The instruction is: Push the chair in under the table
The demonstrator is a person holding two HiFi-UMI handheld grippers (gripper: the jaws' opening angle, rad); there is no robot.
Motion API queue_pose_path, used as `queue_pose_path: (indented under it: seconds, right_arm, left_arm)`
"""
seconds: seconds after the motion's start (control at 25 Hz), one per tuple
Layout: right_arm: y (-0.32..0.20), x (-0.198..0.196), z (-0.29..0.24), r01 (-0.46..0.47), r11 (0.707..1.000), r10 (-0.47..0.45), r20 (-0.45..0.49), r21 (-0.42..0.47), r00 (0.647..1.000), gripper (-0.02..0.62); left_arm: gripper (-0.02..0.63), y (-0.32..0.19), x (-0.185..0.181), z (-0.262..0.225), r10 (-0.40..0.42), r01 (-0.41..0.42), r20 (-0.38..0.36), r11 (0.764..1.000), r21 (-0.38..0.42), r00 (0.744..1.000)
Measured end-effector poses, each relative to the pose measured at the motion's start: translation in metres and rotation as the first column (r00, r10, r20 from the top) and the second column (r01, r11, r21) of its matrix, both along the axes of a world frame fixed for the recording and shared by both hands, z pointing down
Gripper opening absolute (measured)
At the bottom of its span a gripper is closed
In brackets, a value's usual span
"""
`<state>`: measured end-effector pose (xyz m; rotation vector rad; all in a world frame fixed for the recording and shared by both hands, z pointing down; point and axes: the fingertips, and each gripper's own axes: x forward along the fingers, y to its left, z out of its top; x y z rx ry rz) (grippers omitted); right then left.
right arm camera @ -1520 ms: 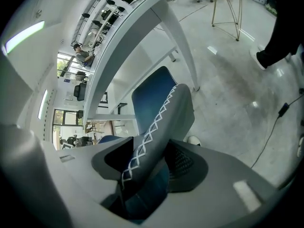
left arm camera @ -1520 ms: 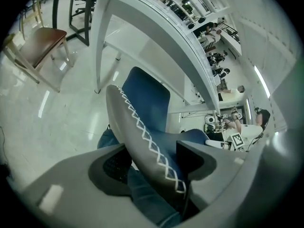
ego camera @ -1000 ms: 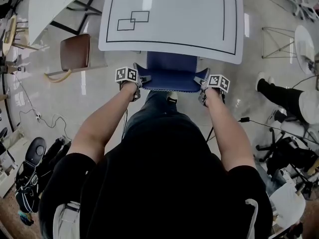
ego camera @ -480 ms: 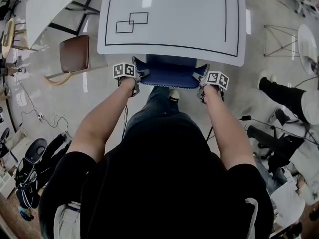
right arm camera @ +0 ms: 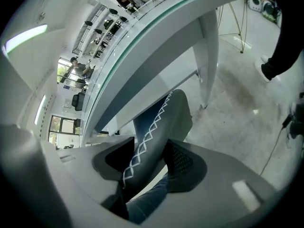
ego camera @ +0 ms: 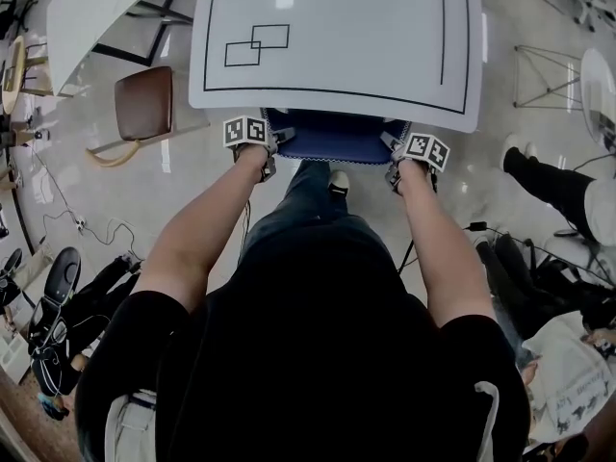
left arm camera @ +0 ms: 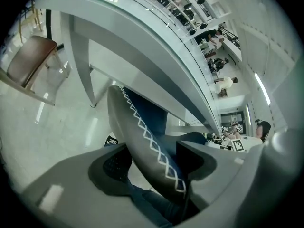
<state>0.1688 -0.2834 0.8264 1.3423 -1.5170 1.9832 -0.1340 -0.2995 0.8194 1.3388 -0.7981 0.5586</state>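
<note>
**Blue chair nearly home under the white tabletop**

The blue chair [ego camera: 332, 138] stands with its seat tucked beneath the tabletop [ego camera: 337, 37]; only the curved backrest, edged in white zigzag stitching, shows just at the near rim. The person leans over it from behind, one arm at each end of the backrest. The left gripper [ego camera: 277, 141] has its jaws set wide and clamped on the backrest's left edge; the right gripper [ego camera: 391, 146] takes the right edge, its jaws closing with the padded edge between them and touching both pads. Off to the left, a brown chair [ego camera: 144, 102] stands apart on the pale floor [ego camera: 183, 176].
</note>
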Motion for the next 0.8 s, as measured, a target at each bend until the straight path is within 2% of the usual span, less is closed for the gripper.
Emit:
queue_pose_path:
  seconds: [0.12,0.32,0.52,0.8]
  right_arm:
    - [-0.003,-0.007,0.0,-0.007,1.0,0.007,0.009,0.004,1.0,0.235]
    - [-0.015,-0.005,0.0,-0.072,0.997,0.073,-0.017,0.027,0.997,0.233]
    - [-0.027,0.0,0.002,-0.058,0.997,0.06,-0.044,0.044,0.997,0.229]
    - [-0.032,0.005,0.001,-0.109,0.992,0.112,-0.05,0.06,0.992,0.227]
  left_arm:
    - [0.416,-0.009,-0.007,0.0,0.006,-0.006,0.012,1.0,0.009,1.0]
    - [0.414,-0.022,-0.007,0.0,0.013,-0.014,0.01,0.999,0.032,1.0]
    - [0.414,-0.029,-0.003,0.003,0.006,-0.007,0.004,0.999,0.041,1.0]
    - [0.417,-0.031,0.001,0.003,-0.005,0.005,-0.006,0.999,0.043,1.0]
